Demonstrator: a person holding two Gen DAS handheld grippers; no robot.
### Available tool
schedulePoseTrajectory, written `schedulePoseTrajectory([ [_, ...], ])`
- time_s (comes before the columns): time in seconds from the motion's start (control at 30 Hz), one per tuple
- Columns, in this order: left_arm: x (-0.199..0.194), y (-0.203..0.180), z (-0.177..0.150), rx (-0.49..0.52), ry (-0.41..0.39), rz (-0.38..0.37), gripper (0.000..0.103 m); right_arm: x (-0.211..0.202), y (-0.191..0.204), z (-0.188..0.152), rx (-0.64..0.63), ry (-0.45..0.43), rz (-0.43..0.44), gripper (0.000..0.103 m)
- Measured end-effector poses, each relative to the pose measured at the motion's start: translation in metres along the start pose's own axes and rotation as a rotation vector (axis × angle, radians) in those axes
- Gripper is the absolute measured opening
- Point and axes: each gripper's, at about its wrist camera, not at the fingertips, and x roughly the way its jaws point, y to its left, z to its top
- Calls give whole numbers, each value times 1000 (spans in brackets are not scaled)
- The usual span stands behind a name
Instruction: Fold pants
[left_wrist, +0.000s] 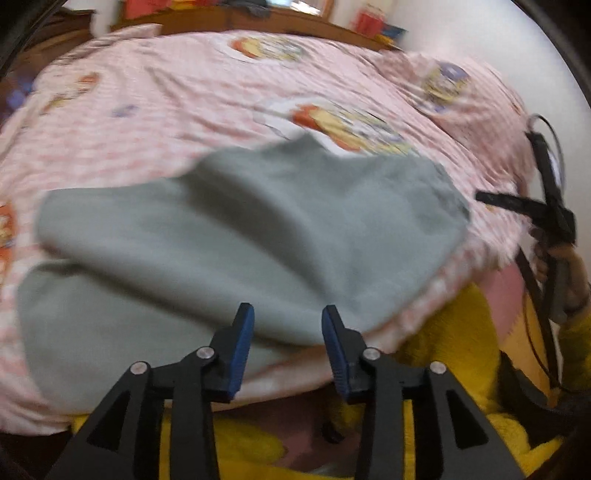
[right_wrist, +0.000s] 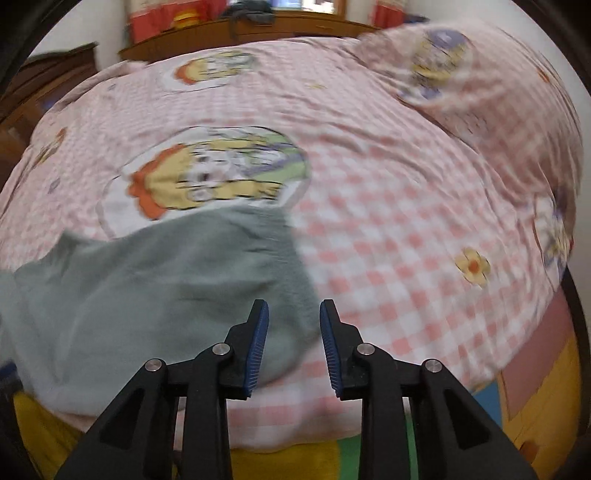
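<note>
- Along the near edge of the bed (right_wrist: 406, 229): grey pants (left_wrist: 229, 236) lie folded.
- My left gripper (left_wrist: 288, 347): jaws apart, empty.
- My right gripper (right_wrist: 293, 343): jaws apart, empty; bare checked cover toward the right edge.

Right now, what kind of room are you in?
Most likely a bedroom. The gray pants lie on a bed with a pink checked cartoon bedcover, and a wooden headboard stands at the far end. Both grippers hang open and empty.
</note>
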Motion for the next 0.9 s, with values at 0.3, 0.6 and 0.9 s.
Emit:
schedulePoseTrajectory([
  [0.3, -9, 113, 11, -287, -57, 149, 41, 15, 111, -13, -197, 87, 175, 29],
  [0.6, -1, 198, 28, -429, -74, 182, 41, 45, 157, -43, -266, 151, 171, 34],
  [0.9, 29, 218, 55, -355, -80, 198, 41, 54, 140, -38, -161, 172, 260, 37],
])
